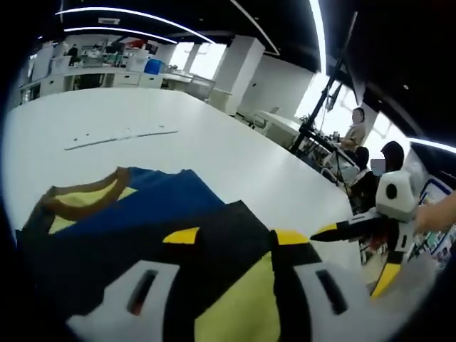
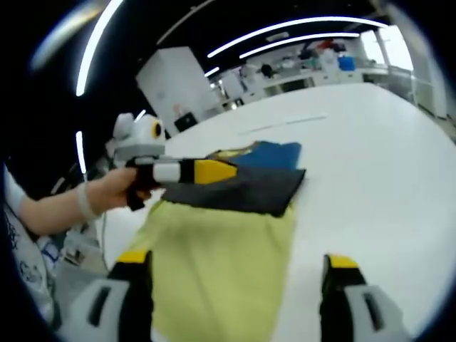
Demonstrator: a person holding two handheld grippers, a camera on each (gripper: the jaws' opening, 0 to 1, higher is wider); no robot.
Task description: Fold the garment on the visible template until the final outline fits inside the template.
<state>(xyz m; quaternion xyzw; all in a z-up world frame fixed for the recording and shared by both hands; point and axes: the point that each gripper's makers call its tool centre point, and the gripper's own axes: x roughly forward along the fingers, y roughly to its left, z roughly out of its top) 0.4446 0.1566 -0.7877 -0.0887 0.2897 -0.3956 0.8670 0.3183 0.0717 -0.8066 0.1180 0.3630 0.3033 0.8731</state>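
On the white tabletop: location of all items below.

Garment: a multi-panel piece in yellow-green, dark grey and blue, with a brown-trimmed neckline at its far end. It lies on the tabletop, partly folded; the dark grey panel rests over the yellow-green panel, and the blue section lies beyond it.

Garment, left gripper view: the blue and dark panels lie directly ahead of the fingers, the neckline to the far left, the yellow-green panel nearest the camera between the two fingers.

Left gripper: its fingers stand on either side of a fold of dark and yellow-green cloth. Whether they pinch the cloth cannot be told. In the right gripper view the left gripper reaches in from the left at the near edge of the dark grey panel, held by a person's hand.

Right gripper: fingers spread wide. The left finger sits at the near-left edge of the yellow-green panel; the right finger stands over bare tabletop, clear of the cloth. In the left gripper view the right gripper shows at the right edge, yellow-tipped fingers apart, off the tabletop edge.

Template line: a pale strip on the tabletop, well beyond the neckline.

Background: office desks and seated people beyond the tabletop.
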